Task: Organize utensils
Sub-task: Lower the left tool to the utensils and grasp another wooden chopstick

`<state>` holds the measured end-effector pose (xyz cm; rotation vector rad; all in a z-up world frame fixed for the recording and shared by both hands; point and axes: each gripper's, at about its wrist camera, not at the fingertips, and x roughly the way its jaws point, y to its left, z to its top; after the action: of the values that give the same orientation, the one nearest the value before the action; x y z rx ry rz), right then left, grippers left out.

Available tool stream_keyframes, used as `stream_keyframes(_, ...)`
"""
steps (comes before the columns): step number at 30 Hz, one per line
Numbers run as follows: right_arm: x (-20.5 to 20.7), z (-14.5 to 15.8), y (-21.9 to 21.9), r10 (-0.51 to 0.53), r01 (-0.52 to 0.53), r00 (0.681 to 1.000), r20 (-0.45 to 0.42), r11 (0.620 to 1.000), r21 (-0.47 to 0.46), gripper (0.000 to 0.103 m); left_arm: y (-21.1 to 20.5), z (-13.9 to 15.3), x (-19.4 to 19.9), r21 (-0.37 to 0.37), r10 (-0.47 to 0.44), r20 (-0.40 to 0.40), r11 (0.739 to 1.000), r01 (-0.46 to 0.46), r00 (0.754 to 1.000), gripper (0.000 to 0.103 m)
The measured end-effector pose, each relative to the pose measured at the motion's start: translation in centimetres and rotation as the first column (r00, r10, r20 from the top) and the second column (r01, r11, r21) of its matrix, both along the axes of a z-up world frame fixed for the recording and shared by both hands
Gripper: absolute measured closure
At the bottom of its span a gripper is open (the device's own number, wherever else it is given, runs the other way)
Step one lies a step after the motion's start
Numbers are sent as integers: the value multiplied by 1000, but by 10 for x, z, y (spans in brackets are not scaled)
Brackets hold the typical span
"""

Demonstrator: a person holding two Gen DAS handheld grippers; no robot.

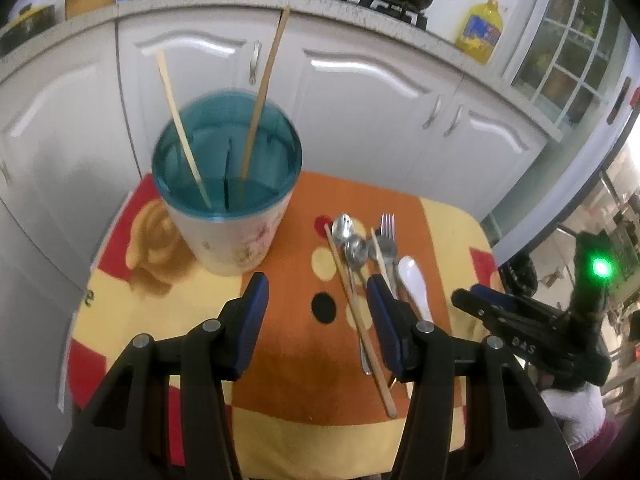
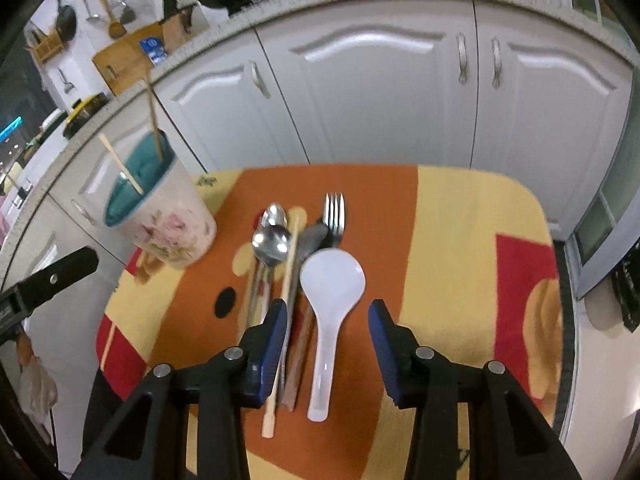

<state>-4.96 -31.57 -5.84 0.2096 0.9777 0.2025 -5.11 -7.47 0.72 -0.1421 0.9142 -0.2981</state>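
Utensils lie in a loose bundle on the patterned table (image 2: 452,240), handles toward me, roughly mid-table. Nearest, my right gripper (image 2: 328,344) hovers with jaws wide and empty, straddling the handle of the white spoon (image 2: 330,300); I judge this spoon light, rigid and glossy, likely slippery, best pinched across its narrow handle rather than the broad bowl. Just left of it lie a wooden chopstick (image 2: 286,312), a second chopstick (image 1: 360,316), two metal spoons (image 2: 270,244) and a fork (image 2: 334,210), overlapping and touching; thin, stiff, low-lying, they look hard to lift singly without disturbing neighbours. My left gripper (image 1: 316,320), jaws also wide and empty, hangs over bare cloth between the bundle and the holder. Farther, near the table's far left corner, the teal-rimmed holder (image 1: 228,200) stands upright, two chopsticks (image 1: 264,92) already leaning inside. Beyond are white cabinet doors (image 2: 380,92) and the stove counter (image 1: 360,8).
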Motion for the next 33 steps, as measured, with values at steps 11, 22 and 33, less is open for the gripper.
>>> stream_keyframes(11,37,-14,32,108,-106,994,-35,993,44,76,-17,-47,22,-35,-2,-106,999,-2,994,53)
stream_keyframes(22,81,-27,40,148,-147,986,-77,989,27,80,-42,-77,50,-52,-19,-163,999,10,987,53)
stream_keyframes(33,108,-39,51,209,-215,972,-107,976,-45,97,-55,-97,63,-16,-10,-204,1000,6,979,60)
